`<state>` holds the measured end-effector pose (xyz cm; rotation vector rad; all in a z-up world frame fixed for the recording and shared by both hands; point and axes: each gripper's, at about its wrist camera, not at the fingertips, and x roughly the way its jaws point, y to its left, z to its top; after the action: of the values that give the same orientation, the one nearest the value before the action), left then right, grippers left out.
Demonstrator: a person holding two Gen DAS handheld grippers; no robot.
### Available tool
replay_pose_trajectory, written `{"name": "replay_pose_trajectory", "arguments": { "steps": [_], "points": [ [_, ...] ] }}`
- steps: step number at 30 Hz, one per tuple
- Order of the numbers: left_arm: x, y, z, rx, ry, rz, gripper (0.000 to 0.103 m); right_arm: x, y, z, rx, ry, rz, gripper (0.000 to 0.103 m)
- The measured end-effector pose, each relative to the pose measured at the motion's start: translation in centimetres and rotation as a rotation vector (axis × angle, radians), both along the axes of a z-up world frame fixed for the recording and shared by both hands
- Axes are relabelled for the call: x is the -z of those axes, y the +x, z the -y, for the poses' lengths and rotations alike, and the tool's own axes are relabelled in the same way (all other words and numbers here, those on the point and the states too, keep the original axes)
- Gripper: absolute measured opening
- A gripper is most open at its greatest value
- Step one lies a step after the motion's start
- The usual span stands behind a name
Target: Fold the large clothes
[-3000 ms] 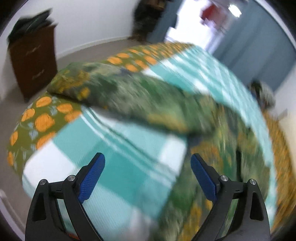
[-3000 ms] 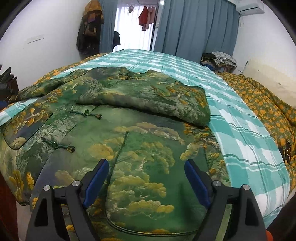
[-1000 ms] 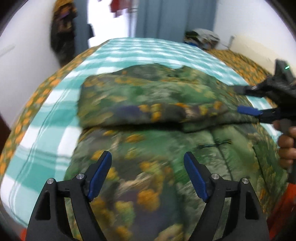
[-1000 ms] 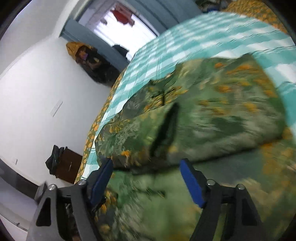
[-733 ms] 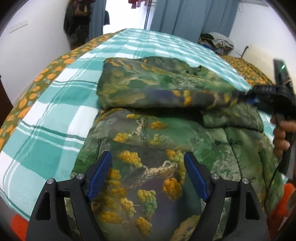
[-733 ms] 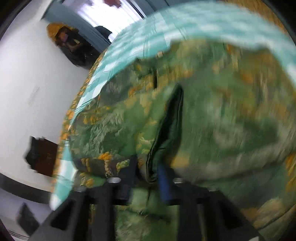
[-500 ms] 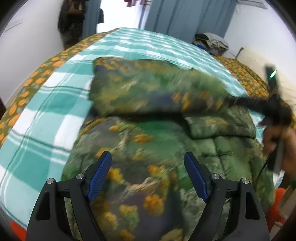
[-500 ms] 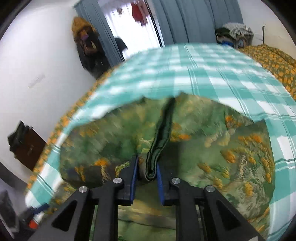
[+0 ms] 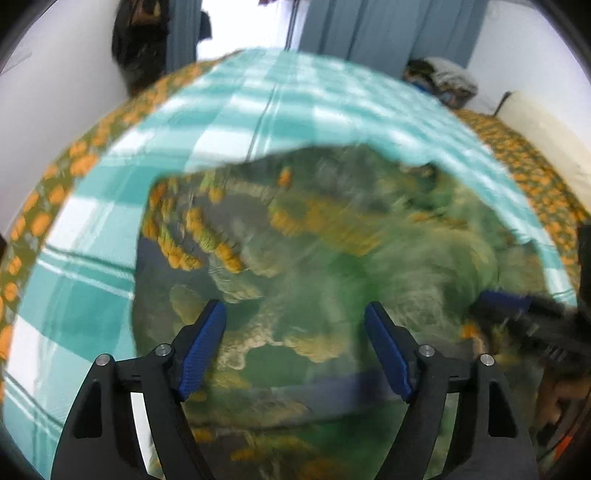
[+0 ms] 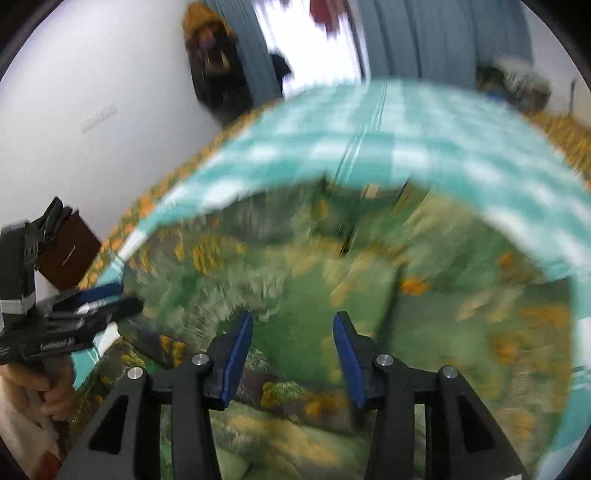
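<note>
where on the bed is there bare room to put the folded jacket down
Bare teal check cover lies beyond the green jacket, toward the curtains, and in a strip between the jacket and the orange-print border. The near middle is crowded by the jacket.

A: What carries the things?
B: A bed (image 9: 110, 280), spread with a teal-and-white checked cover (image 10: 369, 147) edged in orange print.
A: What lies directly upon it?
B: A green garment (image 9: 332, 266) with gold pattern, folded.
</note>
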<state>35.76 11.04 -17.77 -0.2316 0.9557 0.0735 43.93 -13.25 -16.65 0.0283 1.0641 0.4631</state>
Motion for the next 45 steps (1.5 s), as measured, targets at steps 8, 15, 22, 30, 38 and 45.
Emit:
{"name": "replay_pose_trajectory", "arguments": {
  "steps": [8, 15, 22, 30, 38, 45],
  "points": [
    [3.5, -0.8, 0.0, 0.041, -0.001, -0.014, 0.08, 4.0, -1.2, 0.2, 0.04, 0.036, 0.001, 0.046],
    [-5.1, -4.0, 2.1, 0.056, -0.081, -0.102, 0.085, 3.9, -1.2, 0.6, 0.037, 0.049, 0.014, 0.046],
    [-8.4, 0.0, 1.3, -0.02, -0.009, 0.062, 0.096, 3.9, -1.2, -0.1, 0.033, 0.004, 0.039, 0.046],
    [3.2, 7.3, -0.7, -0.037, 0.205, 0.003, 0.102, 3.9, -1.2, -0.1, 0.034, 0.011, 0.039, 0.046],
    [4.3, 7.0, -2.3, -0.034, 0.091, 0.035, 0.102, 4.2, -1.7, -0.2, 0.027, -0.004, 0.078, 0.046],
    [1.8, 4.9, -0.6, -0.006, 0.129, 0.005, 0.102, 3.3, -2.3, 0.2, 0.025, 0.002, 0.09, 0.046]
  ]
}}
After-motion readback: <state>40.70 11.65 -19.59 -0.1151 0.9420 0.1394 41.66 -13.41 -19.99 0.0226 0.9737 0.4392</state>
